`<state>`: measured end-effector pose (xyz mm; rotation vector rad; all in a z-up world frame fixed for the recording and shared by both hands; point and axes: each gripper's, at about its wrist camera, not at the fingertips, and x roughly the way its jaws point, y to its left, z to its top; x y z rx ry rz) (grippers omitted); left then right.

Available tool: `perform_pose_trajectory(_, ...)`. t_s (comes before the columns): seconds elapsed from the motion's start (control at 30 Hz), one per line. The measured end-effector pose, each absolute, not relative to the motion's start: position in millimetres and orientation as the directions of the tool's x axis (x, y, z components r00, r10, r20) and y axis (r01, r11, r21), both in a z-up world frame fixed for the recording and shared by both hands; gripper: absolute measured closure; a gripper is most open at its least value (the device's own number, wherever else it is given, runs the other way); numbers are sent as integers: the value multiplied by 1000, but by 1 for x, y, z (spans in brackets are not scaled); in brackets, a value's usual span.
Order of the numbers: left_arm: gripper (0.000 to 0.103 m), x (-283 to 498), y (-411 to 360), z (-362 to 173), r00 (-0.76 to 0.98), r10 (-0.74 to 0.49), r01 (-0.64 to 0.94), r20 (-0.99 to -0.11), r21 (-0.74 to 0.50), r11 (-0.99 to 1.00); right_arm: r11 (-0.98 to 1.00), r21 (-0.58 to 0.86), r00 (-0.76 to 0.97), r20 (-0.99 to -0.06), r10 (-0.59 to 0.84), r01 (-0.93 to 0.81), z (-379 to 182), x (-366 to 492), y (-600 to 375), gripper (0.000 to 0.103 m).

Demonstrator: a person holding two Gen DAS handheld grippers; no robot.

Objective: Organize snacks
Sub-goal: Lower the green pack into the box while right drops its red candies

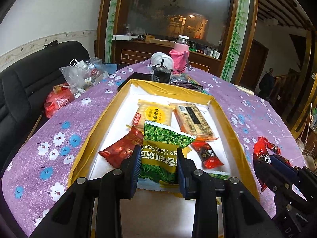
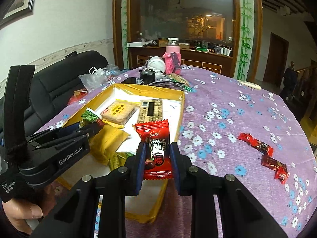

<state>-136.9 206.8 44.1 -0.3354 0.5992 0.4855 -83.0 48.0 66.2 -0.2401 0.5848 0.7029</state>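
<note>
Left tongs (image 1: 158,159) clamped on the green garlic-pea packet (image 1: 165,146), right tongs (image 2: 156,158) on a red plum candy (image 2: 156,150), both over the yellow box (image 1: 225,123). Next: release inside.

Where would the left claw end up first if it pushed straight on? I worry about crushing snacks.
Probably on the red packet and yellow biscuit packet lying in the box, just beyond the green pea packet that the left claw holds; depth is unclear.
</note>
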Motion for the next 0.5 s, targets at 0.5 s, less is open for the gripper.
perform_pose_trajectory(0.5, 69, -138, 219, 34, 696, 291, -524, -656, -186, 831, 706, -31, 575, -607, 549, -707, 50, -90, 65, 79)
